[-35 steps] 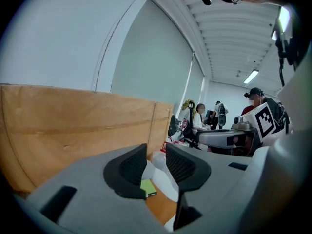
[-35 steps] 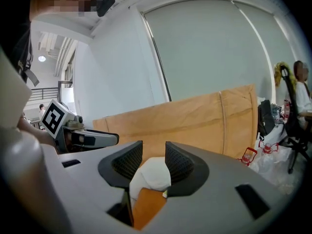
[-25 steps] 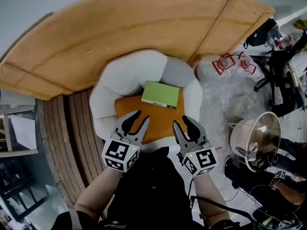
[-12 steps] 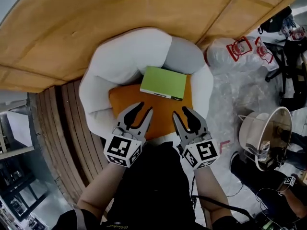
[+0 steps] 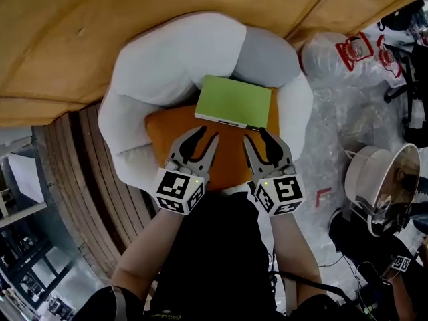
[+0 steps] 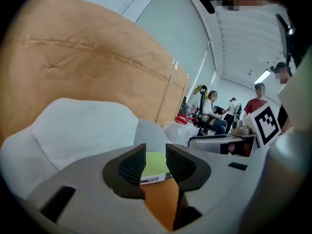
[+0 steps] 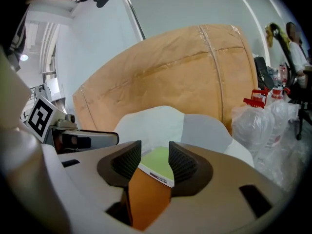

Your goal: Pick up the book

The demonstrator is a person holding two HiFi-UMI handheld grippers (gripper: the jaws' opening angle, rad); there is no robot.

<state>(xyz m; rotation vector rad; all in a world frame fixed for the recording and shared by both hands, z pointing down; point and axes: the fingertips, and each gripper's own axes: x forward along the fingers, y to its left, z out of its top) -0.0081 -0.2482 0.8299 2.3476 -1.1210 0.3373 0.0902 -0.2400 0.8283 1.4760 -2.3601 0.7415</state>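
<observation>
A light green book (image 5: 234,101) lies flat on the back of an orange cushion (image 5: 226,162), inside a white and grey padded seat (image 5: 172,53). My left gripper (image 5: 206,135) and right gripper (image 5: 255,136) hover side by side over the cushion's front half, both pointing at the book and short of it. Both are shut with nothing between the jaws. In the left gripper view the book (image 6: 155,165) shows past the left gripper (image 6: 155,152). The right gripper view has the book (image 7: 158,162) beyond the right gripper (image 7: 155,150), its near corner and white page edge toward me.
A big brown paper-wrapped panel (image 5: 167,5) stands behind the seat. Wooden slats (image 5: 87,169) run along the left. Clear plastic bags (image 5: 334,53) and a round white appliance (image 5: 381,186) sit at the right. People (image 6: 212,113) are far off in the room.
Both grippers have sunk toward the cushion and closed in on the book's near edge. The seat and book fill more of the head view. The jaws look the same.
</observation>
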